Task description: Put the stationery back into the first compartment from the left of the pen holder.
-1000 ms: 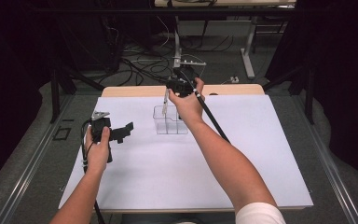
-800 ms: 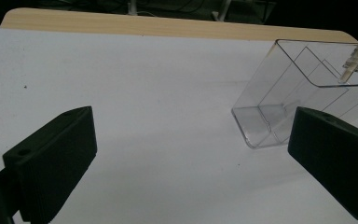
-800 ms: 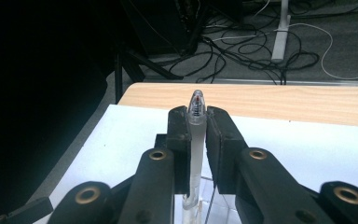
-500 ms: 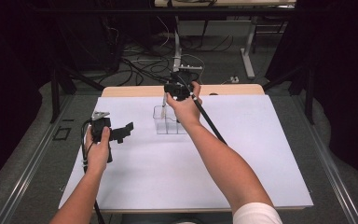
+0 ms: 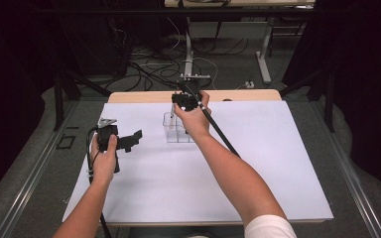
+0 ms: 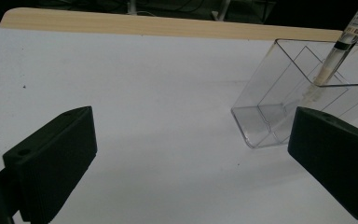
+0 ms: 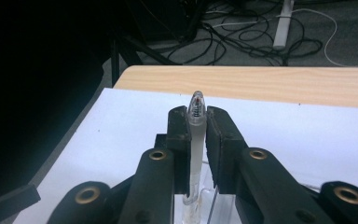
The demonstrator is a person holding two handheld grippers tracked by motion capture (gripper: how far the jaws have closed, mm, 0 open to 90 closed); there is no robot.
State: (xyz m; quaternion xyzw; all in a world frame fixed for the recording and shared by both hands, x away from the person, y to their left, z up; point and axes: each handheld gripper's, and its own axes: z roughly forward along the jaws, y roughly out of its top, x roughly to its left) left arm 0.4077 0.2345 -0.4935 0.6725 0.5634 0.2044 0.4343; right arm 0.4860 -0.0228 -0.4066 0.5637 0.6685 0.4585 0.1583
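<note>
Your right gripper (image 7: 196,140) has its jaws clamped on the pen (image 7: 196,128), tip already inside the clear holder (image 5: 177,130) at the counter's (image 5: 278,163) far middle. Keep it upright, lower it gently, then release. Your left gripper (image 5: 129,141) rests near-left, jaws apart.

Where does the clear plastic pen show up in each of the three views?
High view: the clear plastic pen stands upper centre, under the right gripper, dipping into the clear plastic divided holder.
Left gripper view: top right corner, slanting down into the holder.
Right gripper view: centre, upright, clamped between the black jaws, its lower end in the holder.
Shared landmark: the holder on the white table sheet.
</note>
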